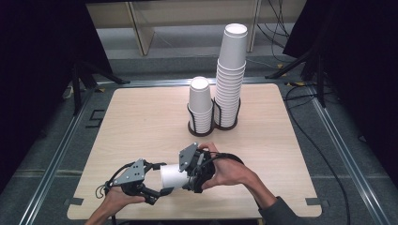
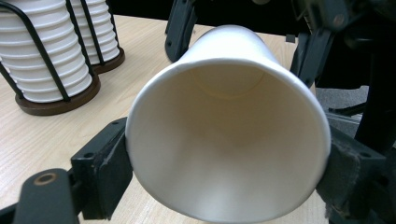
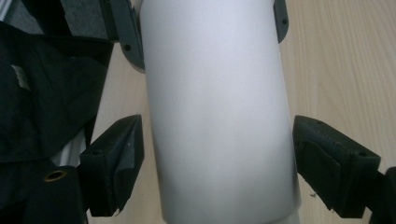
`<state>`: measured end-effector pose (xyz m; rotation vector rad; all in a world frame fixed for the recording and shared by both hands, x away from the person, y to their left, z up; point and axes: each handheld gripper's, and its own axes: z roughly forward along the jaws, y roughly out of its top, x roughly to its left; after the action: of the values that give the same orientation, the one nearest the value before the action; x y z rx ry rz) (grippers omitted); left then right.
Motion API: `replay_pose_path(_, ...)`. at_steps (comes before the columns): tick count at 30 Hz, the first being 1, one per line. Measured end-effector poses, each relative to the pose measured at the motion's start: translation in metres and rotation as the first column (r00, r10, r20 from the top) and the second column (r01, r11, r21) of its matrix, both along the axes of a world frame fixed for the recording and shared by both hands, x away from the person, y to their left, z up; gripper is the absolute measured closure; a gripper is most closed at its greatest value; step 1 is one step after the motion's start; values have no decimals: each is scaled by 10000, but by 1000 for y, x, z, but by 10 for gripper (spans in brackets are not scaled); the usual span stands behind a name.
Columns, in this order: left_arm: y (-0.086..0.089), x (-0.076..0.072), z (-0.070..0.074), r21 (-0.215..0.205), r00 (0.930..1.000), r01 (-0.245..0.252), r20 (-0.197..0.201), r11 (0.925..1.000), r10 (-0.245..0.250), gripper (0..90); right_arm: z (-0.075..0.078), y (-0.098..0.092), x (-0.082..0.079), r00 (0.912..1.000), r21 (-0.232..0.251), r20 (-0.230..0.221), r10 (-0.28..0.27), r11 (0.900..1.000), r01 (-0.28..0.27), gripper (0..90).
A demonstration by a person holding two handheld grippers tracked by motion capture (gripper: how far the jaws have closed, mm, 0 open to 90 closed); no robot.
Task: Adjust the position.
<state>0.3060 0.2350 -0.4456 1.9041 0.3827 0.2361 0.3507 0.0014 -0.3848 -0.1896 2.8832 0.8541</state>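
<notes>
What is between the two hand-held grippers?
A white paper cup lying on its side, seen in the high view; the left hand-held gripper clamps its rim, the right hand-held gripper straddles its base.

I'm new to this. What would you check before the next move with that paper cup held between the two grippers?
1. Left gripper clamped on the paper cup rim: ok, pads press both sides.
2. Rim shape: not ok, squeezed slightly oval.
3. Right gripper released: ok, jaws stand off the cup body.
4. Cup clear of the table: cannot tell.
5. Two cup stacks in their holders upright, away from the hands: ok.
</notes>
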Motion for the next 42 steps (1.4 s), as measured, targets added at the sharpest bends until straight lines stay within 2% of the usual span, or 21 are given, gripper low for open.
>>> replay_pose_path(4,-1,-2,1,-33,10000,79,26,10000,-79,155,-6,6,-1,9997,-344,123,225,9992,-221,200)
replay_pose_path(5,0,-1,2,223,9997,153,202,9996,-158,155,-6,6,-1,9997,-344,123,225,9992,-221,200)
replay_pose_path(9,-2,-2,0,-217,9999,118,-55,9997,-119,141,-9,6,-1,9995,-425,37,314,9986,-312,220)
replay_pose_path(11,1,0,-1,-778,9998,174,42,9968,-171,120,-9,5,0,9994,-211,-85,340,9992,-342,221)
replay_pose_path(14,4,1,-1,-1027,10000,36,6,9947,-36,94,-9,4,2,9987,100,-407,296,9995,-293,225)
replay_pose_path(15,7,2,0,-1593,9998,-188,33,9870,196,93,-10,0,5,9964,447,-812,245,9988,-209,230)
replay_pose_path(17,10,3,1,-1627,9995,-287,99,9863,307,93,-10,-2,7,9964,518,-826,191,9985,-148,230)
replay_pose_path(18,14,4,3,-2015,9986,-507,26,9782,523,93,-10,-8,12,9949,757,-1007,110,9971,-34,231)
replay_pose_path(19,14,4,3,-2015,9986,-507,26,9782,523,96,-10,-10,15,9951,879,-982,117,9961,-30,232)
replay_pose_path(20,17,5,4,-2443,9973,-720,-72,9670,725,107,-9,-14,19,9942,1148,-1071,55,9934,68,232)
replay_pose_path(23,19,6,5,-2764,9950,-993,-186,9559,979,136,-4,-22,24,9907,1810,-1329,-301,9820,542,232)
replay_pose_path(26,19,7,4,-2821,9945,-1040,-194,9537,1027,136,-1,-26,25,9853,2111,-1622,-536,9735,877,231)
replay_pose_path(27,19,7,4,-2845,9936,-1128,-308,9520,1085,135,0,-26,26,9879,2350,-1516,-317,9697,672,231)
replay_pose_path(30,18,8,4,-2944,9922,-1241,-506,9476,1143,122,1,-27,25,9869,2446,-1546,-467,9660,840,231)
replay_pose_path(32,17,8,3,-2878,9912,-1315,-520,9486,1216,104,1,-27,25,9860,2454,-1581,-522,9652,905,232)
replay_pose_path(33,14,8,2,-2904,9886,-1482,-676,9454,1342,61,1,-26,27,9903,2736,-1379,-196,9602,571,232)
replay_pose_path(34,14,8,2,-2797,9875,-1548,-729,9475,1398,0,1,-25,26,9887,2841,-1496,-38,9577,466,232)
replay_pose_path(37,9,8,2,-2957,9892,-1445,-657,9443,1308,0,0,-22,26,9892,2941,-1461,81,9551,356,231)
replay_pose_path(38,9,7,2,-2818,9894,-1441,-579,9486,1331,0,-1,-20,23,9846,2928,-1750,10,9548,510,231)
replay_pose_path(39,8,6,2,-2938,9890,-1472,-590,9444,1358,0,-1,-20,22,9818,2882,-1899,-61,9556,617,231)
replay_pose_path(42,6,6,3,-2984,9894,-1446,-566,9434,1338,0,-3,-17,23,9842,3062,-1762,183,9512,371,231)
